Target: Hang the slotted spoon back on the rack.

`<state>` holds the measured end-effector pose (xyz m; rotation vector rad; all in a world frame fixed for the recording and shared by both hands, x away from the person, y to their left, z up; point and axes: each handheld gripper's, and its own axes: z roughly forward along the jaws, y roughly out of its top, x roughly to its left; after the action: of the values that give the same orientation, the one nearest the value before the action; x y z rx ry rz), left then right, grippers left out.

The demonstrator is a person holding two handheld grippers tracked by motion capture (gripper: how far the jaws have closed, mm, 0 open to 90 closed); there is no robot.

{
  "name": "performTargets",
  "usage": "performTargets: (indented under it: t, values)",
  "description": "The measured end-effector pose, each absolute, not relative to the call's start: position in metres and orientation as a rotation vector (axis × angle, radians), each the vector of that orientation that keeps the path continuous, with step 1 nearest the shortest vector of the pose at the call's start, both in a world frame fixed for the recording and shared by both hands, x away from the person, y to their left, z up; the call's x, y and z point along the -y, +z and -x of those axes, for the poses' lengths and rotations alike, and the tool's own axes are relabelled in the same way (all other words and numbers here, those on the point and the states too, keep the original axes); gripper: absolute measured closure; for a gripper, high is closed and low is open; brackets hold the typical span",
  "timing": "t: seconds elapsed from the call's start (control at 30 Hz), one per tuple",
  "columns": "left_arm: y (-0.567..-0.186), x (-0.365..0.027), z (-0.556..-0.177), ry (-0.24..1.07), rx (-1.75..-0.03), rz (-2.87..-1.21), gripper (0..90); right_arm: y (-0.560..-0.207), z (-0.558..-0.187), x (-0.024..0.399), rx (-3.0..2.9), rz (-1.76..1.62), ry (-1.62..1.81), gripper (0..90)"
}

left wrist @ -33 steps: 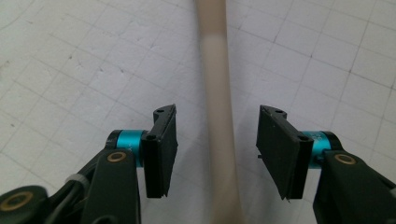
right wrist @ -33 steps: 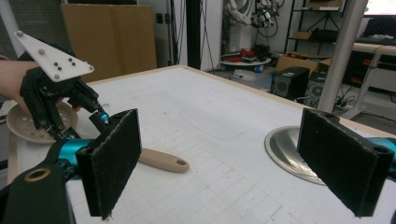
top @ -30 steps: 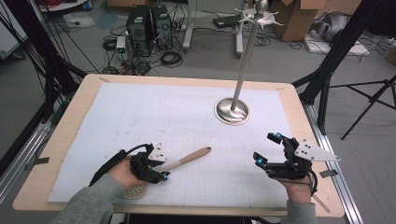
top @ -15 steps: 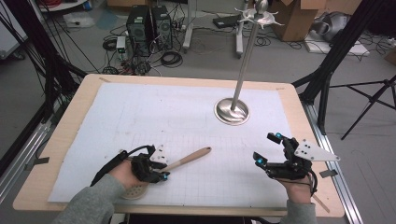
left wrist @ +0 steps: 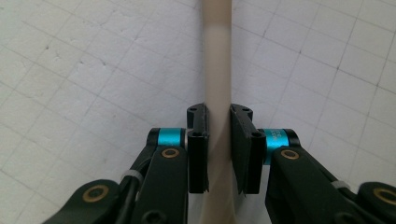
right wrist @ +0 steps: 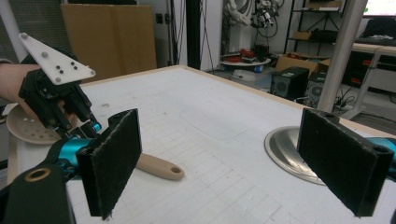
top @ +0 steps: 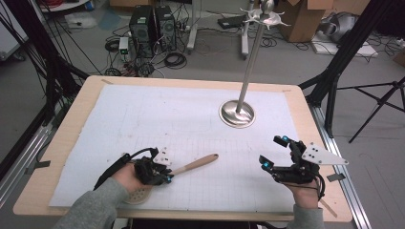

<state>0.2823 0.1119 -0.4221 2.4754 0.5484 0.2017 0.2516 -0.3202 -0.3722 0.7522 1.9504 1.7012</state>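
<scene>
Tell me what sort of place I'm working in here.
Most likely a robotics lab or workshop: computer towers and loose cables sit on the floor behind the table, with cardboard boxes and black tripod legs around it.

spatula (top: 191, 166) head half hidden under left hand (top: 125, 175), handle cut off above

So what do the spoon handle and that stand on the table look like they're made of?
The spoon handle looks like pale, unvarnished wood: matte beige, no shine, though light plastic can't be ruled out. The stand looks like polished metal: its round base and pole are silvery and reflective.
</scene>
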Motion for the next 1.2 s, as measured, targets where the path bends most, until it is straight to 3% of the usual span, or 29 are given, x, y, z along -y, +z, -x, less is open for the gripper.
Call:
performTargets:
  t: [1.2]
  values:
    - [-0.381, -0.129, -0.293, 0.208, -0.642, -2.318, 77.8, -0.375, -0.250, 0.326, -1.941, -0.766, 1.693, 13.0]
